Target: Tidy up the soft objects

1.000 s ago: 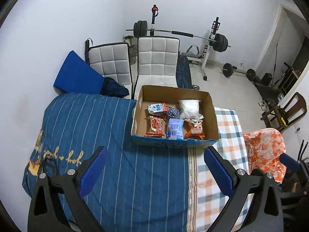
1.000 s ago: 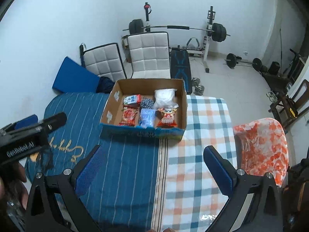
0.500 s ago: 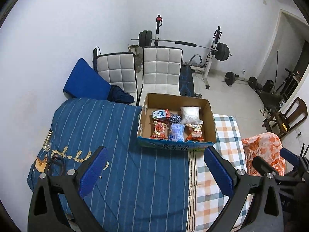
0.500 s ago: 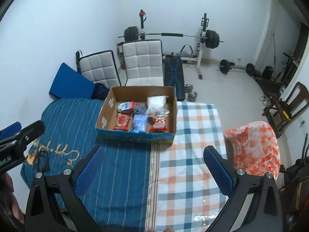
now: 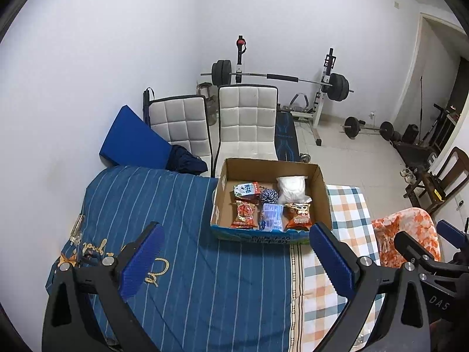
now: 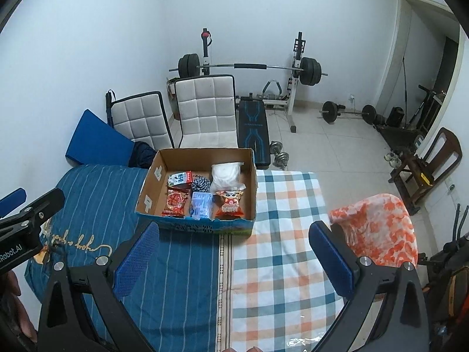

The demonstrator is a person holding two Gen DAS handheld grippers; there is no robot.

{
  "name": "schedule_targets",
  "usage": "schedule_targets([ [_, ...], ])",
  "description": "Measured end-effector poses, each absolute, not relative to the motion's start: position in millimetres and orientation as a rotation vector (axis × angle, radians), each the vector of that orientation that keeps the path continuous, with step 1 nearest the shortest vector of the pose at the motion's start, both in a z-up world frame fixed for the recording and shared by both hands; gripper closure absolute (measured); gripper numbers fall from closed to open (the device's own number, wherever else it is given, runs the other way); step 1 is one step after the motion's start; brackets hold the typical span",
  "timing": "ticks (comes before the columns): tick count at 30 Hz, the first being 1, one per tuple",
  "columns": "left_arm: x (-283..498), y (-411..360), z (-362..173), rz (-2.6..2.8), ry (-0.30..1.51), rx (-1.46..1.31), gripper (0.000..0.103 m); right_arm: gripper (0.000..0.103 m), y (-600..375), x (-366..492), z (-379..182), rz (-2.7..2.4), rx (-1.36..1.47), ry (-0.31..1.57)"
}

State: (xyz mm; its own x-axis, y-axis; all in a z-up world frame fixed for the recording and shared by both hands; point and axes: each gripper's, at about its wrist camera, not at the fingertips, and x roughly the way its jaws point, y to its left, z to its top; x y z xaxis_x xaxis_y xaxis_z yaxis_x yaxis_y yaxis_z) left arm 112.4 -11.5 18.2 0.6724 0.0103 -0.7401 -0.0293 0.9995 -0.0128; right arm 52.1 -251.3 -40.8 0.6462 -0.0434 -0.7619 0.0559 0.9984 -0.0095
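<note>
Left wrist view, nearest: left tongs (image 5: 234, 252) spread wide, nothing between the blue pads, held high over the desk (image 5: 222, 293). Right wrist view: right tongs (image 6: 233, 256) likewise spread and empty, over the seam where the blue striped cloth (image 6: 187, 278) meets the checked cloth (image 6: 281, 234).

Mid-ground: cardboard box (image 5: 321, 193) sits on the desk across that seam. All the soft objects lie inside it in two rows. Front row: red snack bag (image 5: 242, 213), pale blue packet (image 5: 272, 216), orange snack bag (image 5: 297, 216). Back row: small carton-print pack (image 5: 246, 189), blue-white yarn ball (image 5: 268, 196), white plastic bag (image 5: 291, 185). Items touch or nearly touch.

No soft item visible on the cloths outside the box. Scene fits items gathered in, or a full box waiting to be emptied; cannot tell which.

Handling judgement: any grasp into the box calls for a steep descent, pads straddling one bag only, light squeeze, since puffed snack bags could slip or burst and neighbours crowd close.

Far: two white padded chairs (image 5: 247, 120), barbell rack (image 5: 281, 77).
</note>
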Motion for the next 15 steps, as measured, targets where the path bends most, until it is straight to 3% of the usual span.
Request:
schedule_targets([
  [15,111.1,-9.3,17.3,0.02,0.834,-0.022,0.001,0.0,-251.6,51.8,-33.5,-0.065,0.012,0.853],
])
